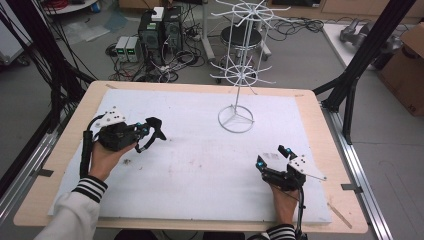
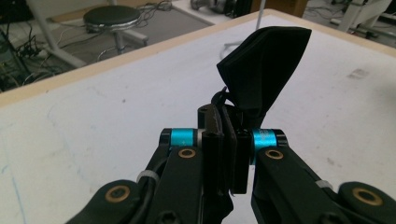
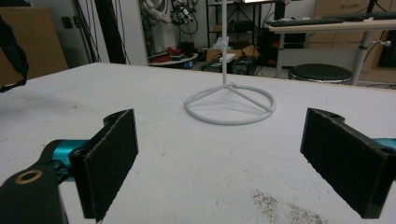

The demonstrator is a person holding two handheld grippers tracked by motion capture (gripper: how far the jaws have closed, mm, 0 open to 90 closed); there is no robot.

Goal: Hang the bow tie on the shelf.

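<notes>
A small black fabric piece (image 1: 156,124) with a thin loop hanging from it is held just above the white mat at the left. My left gripper (image 1: 145,131) is shut on its lower end; in the left gripper view the fabric (image 2: 264,65) stands up from the closed jaws of my left gripper (image 2: 226,140). A white wire display stand (image 1: 240,65) with hook arms rises from its ring base (image 1: 235,119) at the back middle. My right gripper (image 1: 271,155) rests near the front right, open, nothing between its pads (image 3: 112,154). It faces the ring base (image 3: 229,105).
A white mat (image 1: 200,165) covers the wooden table (image 1: 320,125). Black frame posts (image 1: 365,50) stand at the table's right and left back corners. On the floor behind are a stool (image 1: 241,35), computer boxes (image 1: 160,30) and cables. A cardboard box (image 1: 407,70) sits at far right.
</notes>
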